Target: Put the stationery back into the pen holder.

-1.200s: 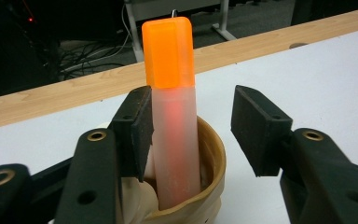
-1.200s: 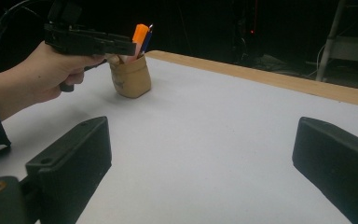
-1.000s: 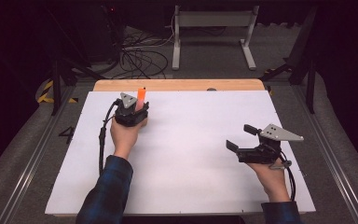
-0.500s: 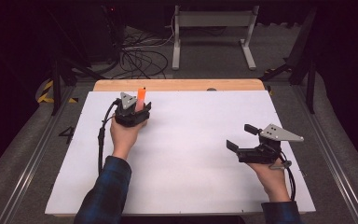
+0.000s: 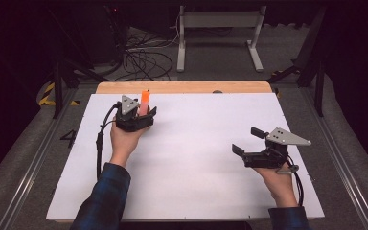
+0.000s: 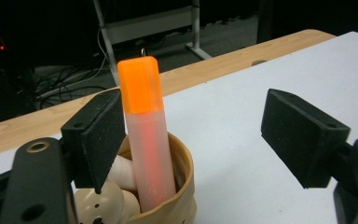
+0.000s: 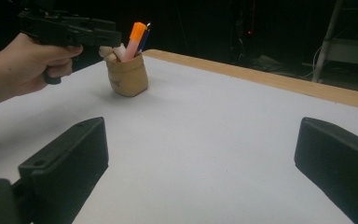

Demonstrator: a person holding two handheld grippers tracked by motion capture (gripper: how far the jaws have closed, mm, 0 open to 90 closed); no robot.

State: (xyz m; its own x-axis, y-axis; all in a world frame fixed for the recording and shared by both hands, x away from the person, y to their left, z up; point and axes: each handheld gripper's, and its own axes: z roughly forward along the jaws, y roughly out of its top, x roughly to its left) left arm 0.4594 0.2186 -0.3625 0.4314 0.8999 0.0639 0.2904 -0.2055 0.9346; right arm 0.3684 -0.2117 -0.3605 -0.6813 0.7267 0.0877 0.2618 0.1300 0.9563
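Note:
An orange highlighter (image 6: pixel 142 121) stands upright in a small tan cup (image 6: pixel 179 186) near the far left of the white table (image 5: pixel 196 158). My left gripper (image 5: pixel 143 112) is open around the highlighter (image 5: pixel 145 98), and its jaws have just been opening. One pad (image 6: pixel 95 140) sits right beside the highlighter and the other pad (image 6: pixel 303 135) stands well clear. My right gripper (image 5: pixel 246 140) hovers open over the table's right side with nothing between its jaws. From there I see the cup (image 7: pixel 128 77), the highlighter (image 7: pixel 135 39) and the left gripper (image 7: pixel 70 30).
Cream-coloured pieces (image 6: pixel 121 172) and a blue pen (image 7: pixel 144 37) also stand in the cup. A wooden strip (image 5: pixel 182 87) runs along the table's far edge. Cables (image 5: pixel 143 60) and a metal stand (image 5: pixel 218 21) lie on the floor beyond.

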